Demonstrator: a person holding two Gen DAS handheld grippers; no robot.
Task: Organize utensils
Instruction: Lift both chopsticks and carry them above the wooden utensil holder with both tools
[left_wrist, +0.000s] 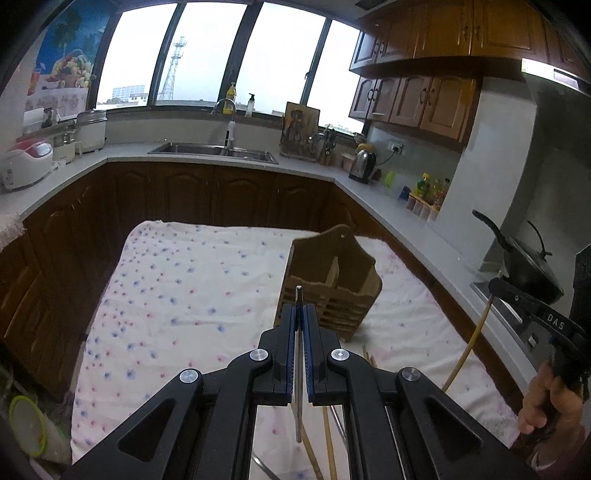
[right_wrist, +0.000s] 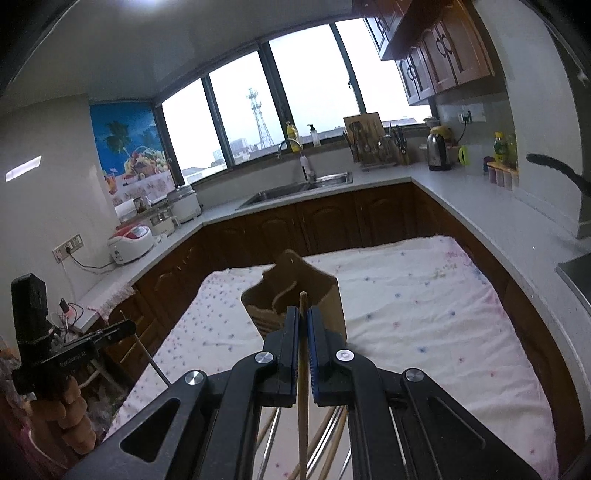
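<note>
A wooden utensil holder (left_wrist: 334, 275) (right_wrist: 325, 291) with two compartments stands on the flower-print cloth (left_wrist: 184, 288) (right_wrist: 424, 314). My left gripper (left_wrist: 299, 314) is shut on a metal chopstick (left_wrist: 298, 387), whose tip pokes up in front of the holder. The right wrist view catches this gripper (right_wrist: 127, 326) at far left, lifted off the cloth. My right gripper (right_wrist: 303, 315) is shut on a wooden chopstick (right_wrist: 303, 406), just before the holder. From the left wrist it shows at the right edge (left_wrist: 495, 286) with that stick (left_wrist: 476, 332) hanging down. Several more chopsticks (right_wrist: 328, 435) (left_wrist: 327, 435) lie below the grippers.
A grey counter (left_wrist: 388, 206) wraps around the table, with a sink (left_wrist: 214, 149) at the back. There is a kettle (left_wrist: 364, 166) at the right corner and rice cookers (left_wrist: 26, 162) on the left. A black wok (left_wrist: 528, 266) sits on the stove at right. A hand (left_wrist: 543, 398) holds the right tool.
</note>
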